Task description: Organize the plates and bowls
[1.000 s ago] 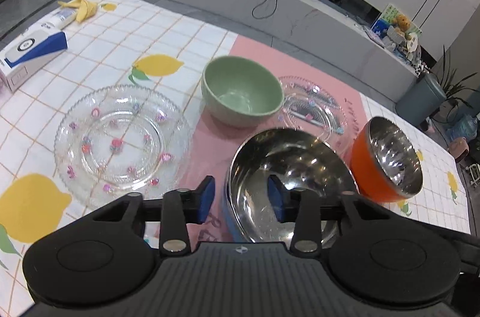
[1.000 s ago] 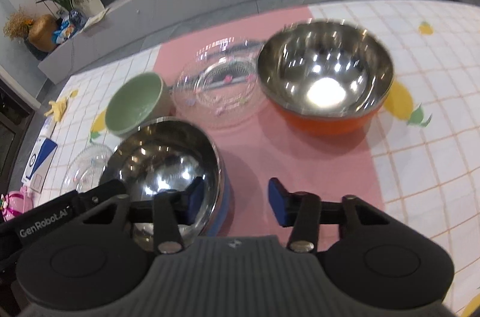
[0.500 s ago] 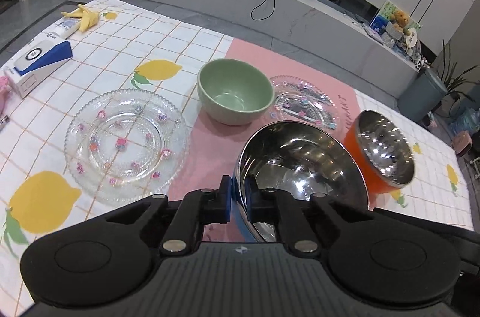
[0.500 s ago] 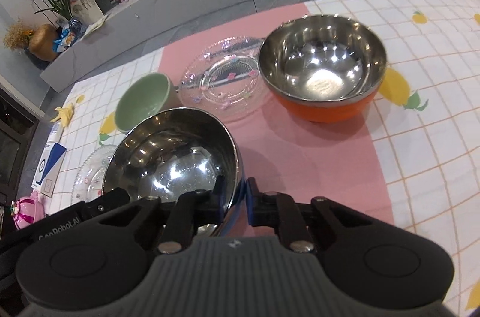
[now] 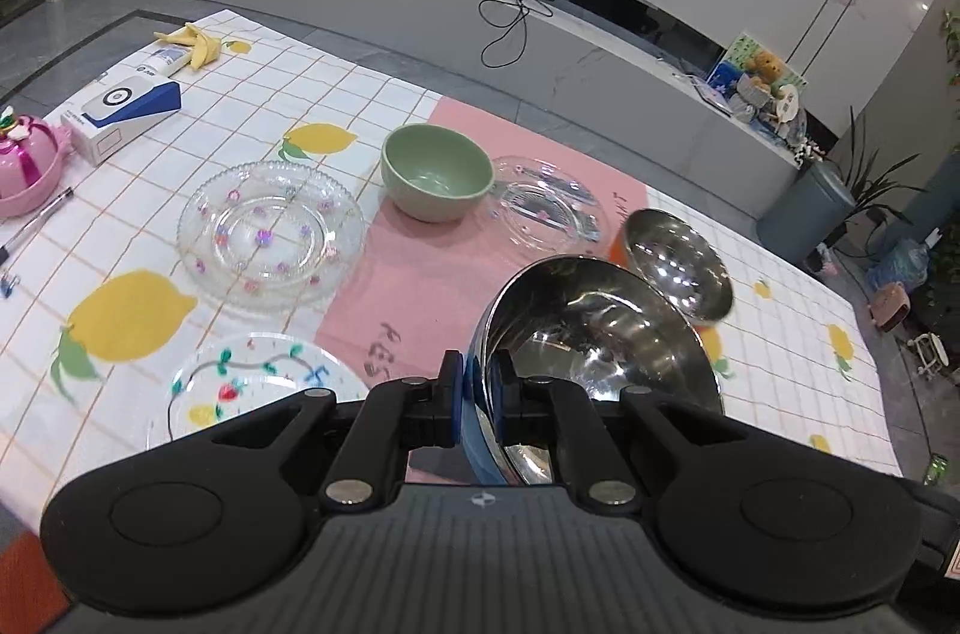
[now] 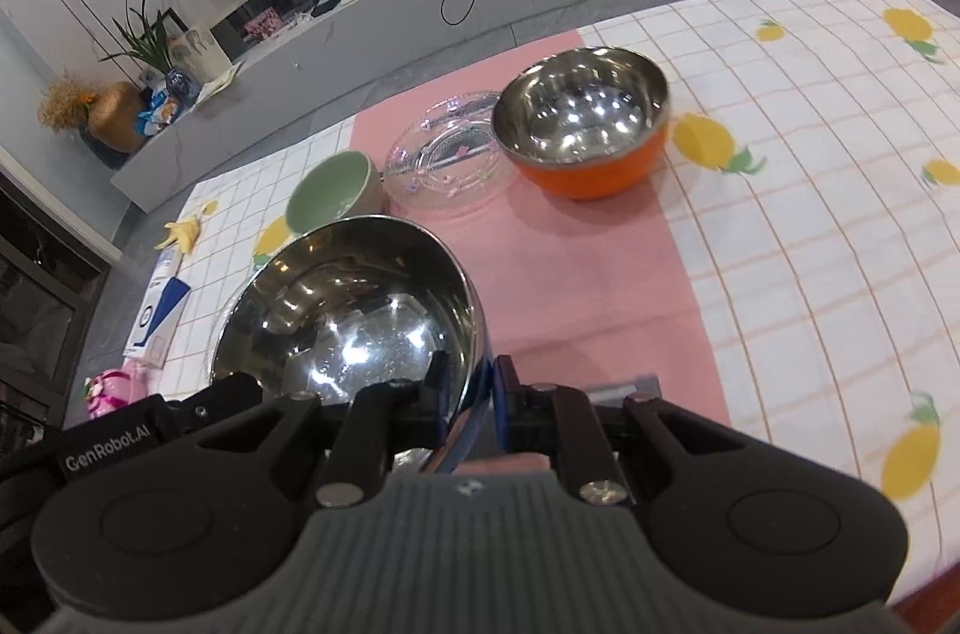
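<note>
Steel, blue-sided bowl point(image 5: 594, 334), now raised off the worktop point(image 5: 420, 105) above its near edge, with left gripper point(image 5: 477, 403) and right gripper point(image 6: 471, 409) fingers just closed on opposite rims, likely bound for nesting in the orange bowl point(image 6: 585, 126).

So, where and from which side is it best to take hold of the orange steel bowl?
Grip the thin rim of the orange steel bowl, one finger inside, one outside. It stands upright and open, and its wall is too wide and rounded to span. Come from above on its near side; the glass plate crowds the side toward the green bowl.
</note>
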Available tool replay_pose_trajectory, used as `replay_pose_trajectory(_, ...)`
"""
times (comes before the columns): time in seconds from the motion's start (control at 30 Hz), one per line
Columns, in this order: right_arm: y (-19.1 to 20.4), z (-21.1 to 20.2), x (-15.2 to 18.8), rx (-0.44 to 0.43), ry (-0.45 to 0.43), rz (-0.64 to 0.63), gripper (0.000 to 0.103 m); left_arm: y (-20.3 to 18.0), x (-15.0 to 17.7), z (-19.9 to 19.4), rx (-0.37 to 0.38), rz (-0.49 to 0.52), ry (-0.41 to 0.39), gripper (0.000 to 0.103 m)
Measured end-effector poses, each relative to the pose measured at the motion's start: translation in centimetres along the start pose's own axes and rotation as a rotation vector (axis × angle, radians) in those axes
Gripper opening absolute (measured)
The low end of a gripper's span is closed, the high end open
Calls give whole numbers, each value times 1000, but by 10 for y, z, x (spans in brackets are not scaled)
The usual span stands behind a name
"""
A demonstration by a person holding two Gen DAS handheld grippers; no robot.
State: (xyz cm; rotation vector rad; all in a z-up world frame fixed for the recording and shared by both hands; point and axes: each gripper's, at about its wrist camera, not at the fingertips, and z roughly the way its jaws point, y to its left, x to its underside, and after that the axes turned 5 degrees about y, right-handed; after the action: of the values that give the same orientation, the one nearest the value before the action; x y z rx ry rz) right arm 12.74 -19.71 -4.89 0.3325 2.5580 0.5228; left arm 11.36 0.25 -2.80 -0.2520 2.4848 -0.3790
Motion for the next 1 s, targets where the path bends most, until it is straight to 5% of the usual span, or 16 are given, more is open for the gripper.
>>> replay_pose_trajectory(0.43,-29,-43,48,39,-34,21,13,-15,52,-14,39,18,36,10)
replay_pose_trajectory(1.0,-49,-12,65,72,31,50,13,-5,76,16,6,-12,91,9)
